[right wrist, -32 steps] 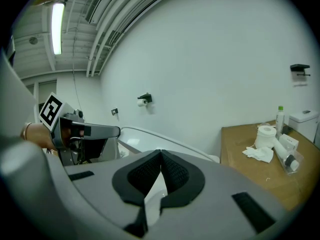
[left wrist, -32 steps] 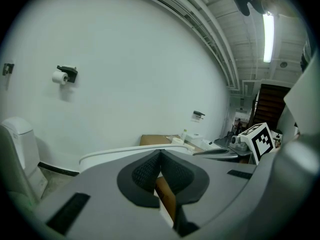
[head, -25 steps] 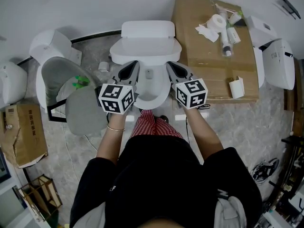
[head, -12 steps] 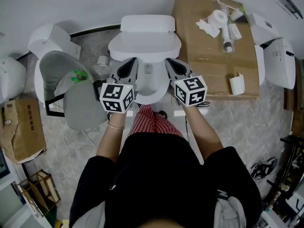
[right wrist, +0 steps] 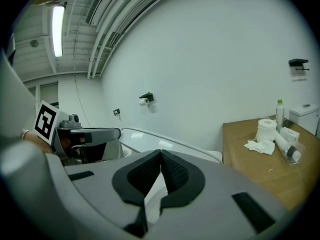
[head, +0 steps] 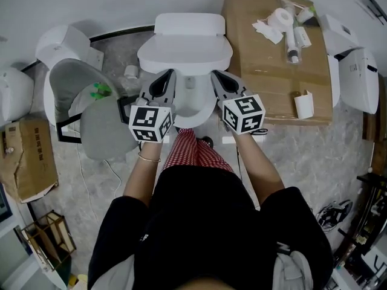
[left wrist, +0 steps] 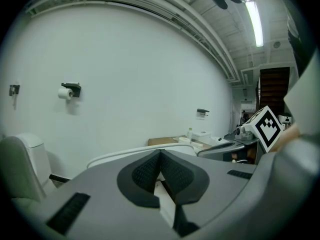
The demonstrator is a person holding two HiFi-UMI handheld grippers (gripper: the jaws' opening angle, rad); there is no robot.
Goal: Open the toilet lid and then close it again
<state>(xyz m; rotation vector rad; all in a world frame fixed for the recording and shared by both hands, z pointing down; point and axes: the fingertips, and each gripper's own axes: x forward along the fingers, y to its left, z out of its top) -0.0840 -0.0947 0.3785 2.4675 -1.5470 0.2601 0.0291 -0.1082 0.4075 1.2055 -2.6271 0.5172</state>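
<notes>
White plastic toilet lid [head: 184, 56]: at 12 o'clock in the head view, tilted part-way up above white ceramic bowl [head: 195, 106], neither upright nor down. Grey left gripper [head: 170, 74] and right gripper [head: 214, 74] clenched on nothing, tips at its front edge. Probably mid-swing; full closing left to do.

A big cardboard box [head: 272, 77] carries a toilet paper roll [head: 280, 18], crumpled tissue [head: 268, 31] and tubes [head: 292, 41]. A grey seat cover [head: 106, 135] lies on the floor near a smaller cardboard box [head: 27, 165].
</notes>
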